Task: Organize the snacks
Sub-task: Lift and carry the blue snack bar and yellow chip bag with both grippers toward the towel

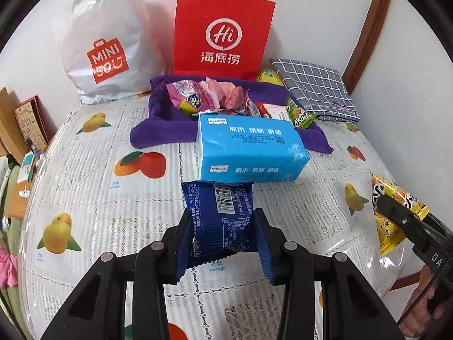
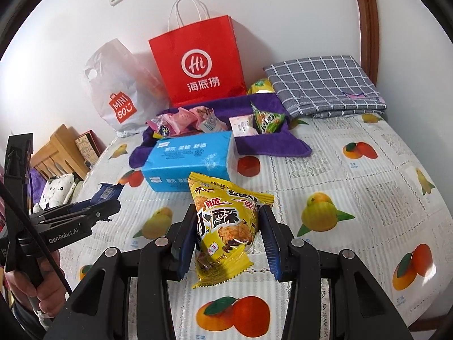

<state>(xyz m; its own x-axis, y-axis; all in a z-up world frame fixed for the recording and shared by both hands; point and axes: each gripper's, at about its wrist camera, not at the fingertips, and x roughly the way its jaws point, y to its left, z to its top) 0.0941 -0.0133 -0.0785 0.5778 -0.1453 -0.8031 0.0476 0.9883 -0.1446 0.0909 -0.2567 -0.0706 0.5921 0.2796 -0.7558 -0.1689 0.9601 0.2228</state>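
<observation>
the left gripper (image 1: 223, 235) is clamped on a dark blue snack pack (image 1: 219, 221). the pack sits flat between the two pads, so it should not slip. it is lifted a bit over the table (image 1: 85, 198), with its white bar code facing up. the right gripper (image 2: 230, 238) is squeezed shut on a yellow snack bag (image 2: 226, 226), shaped like a puffy triangle with big letters and a picture of crunchy bits. both are held up, likely to carry them to the pile. next comes a light blue tissue pack (image 1: 249, 147), lying on the table just past the snacks. behind it a purple towel (image 1: 158, 130) holds more snacks (image 1: 198, 96), pink ones and a green one, like a nest that keeps them together. at the back, by the wall, stand a red paper bag (image 1: 223, 31) and a white plastic bag (image 1: 107, 36), with a folded grey cloth (image 1: 317, 90) to the right.
</observation>
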